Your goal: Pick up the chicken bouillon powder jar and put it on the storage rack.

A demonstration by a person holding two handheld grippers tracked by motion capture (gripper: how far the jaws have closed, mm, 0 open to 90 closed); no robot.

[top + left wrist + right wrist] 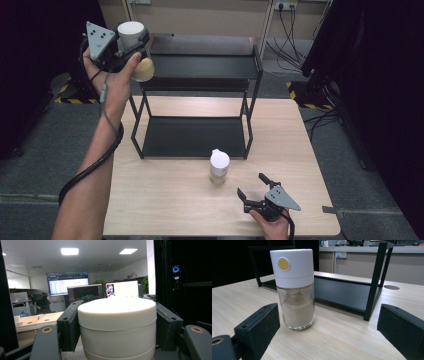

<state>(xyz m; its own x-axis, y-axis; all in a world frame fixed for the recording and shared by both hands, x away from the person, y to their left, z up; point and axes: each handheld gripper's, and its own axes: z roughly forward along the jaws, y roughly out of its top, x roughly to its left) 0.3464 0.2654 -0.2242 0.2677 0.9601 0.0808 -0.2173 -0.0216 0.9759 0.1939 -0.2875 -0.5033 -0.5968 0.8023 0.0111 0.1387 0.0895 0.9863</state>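
Observation:
My left gripper is raised beyond the table's far left corner, beside the top tier of the black rack, and is shut on a spice jar with a white cap. In the left gripper view both jaws press on the white cap. A second spice jar with a white lid and beige powder stands upright on the table in front of the rack. My right gripper rests near the front edge, open, and points at that jar from a short way off.
The two-tier black rack stands at the back middle of the wooden table; both its shelves are bare. Grey carpet surrounds the table, with cables and a dark stand at the right.

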